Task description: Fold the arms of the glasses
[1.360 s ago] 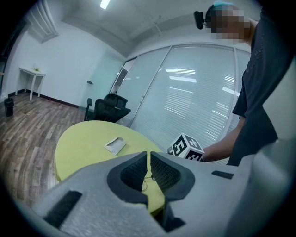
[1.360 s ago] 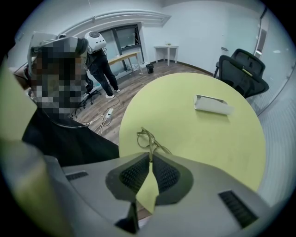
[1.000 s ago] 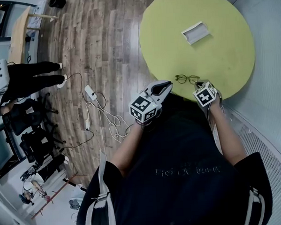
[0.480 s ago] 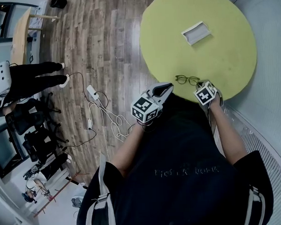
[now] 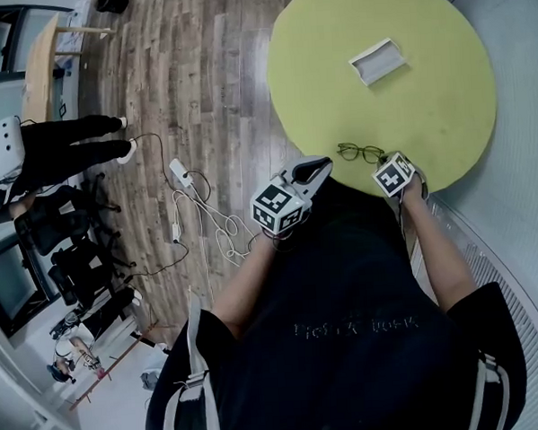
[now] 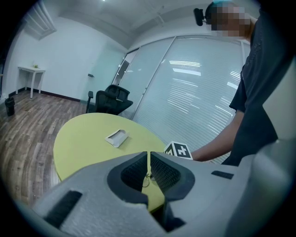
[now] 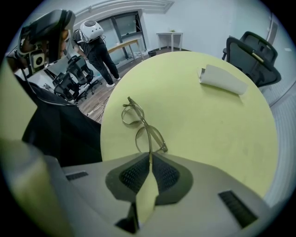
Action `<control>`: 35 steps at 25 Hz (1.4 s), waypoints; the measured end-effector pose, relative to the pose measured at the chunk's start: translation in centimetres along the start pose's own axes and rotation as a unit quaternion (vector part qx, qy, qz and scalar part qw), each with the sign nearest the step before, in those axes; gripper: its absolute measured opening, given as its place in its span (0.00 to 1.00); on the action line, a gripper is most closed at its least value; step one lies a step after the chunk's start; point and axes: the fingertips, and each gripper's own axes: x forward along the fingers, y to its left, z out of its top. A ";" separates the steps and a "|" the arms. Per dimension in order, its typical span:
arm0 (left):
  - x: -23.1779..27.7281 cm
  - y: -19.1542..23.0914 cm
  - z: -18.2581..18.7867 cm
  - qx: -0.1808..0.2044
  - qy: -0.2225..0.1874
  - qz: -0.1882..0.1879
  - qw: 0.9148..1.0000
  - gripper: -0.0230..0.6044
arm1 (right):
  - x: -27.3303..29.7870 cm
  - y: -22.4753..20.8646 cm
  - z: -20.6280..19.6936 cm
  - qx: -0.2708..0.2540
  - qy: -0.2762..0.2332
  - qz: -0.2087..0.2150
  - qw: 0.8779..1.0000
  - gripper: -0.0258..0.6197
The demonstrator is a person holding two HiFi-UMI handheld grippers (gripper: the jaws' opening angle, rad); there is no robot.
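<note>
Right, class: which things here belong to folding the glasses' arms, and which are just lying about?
Job: glasses; right gripper, jaws shut on one arm; left gripper.
Lying about: white tray; floor cables; office chair.

This is an office room: a round yellow-green worktop (image 5: 425, 102) stands on a wood-plank floor (image 5: 180, 70), with black swivel office chairs (image 6: 111, 98) near it. Glazed partition walls with horizontal blinds (image 6: 194, 102) close one side. A small white side table (image 6: 31, 70) stands against a plain white wall, and a power strip (image 5: 183, 173) with cables lies on the floor.
</note>
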 end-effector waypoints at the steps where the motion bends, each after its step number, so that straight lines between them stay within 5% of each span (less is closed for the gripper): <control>1: 0.0 0.1 0.1 -0.001 0.001 0.000 1.000 0.09 | 0.1 -0.1 0.0 0.001 0.001 0.001 1.000 0.10; 35: 0.1 0.3 -0.3 -0.006 -0.004 0.007 1.000 0.09 | 0.3 -0.8 -0.1 -0.001 -0.019 -0.006 1.000 0.11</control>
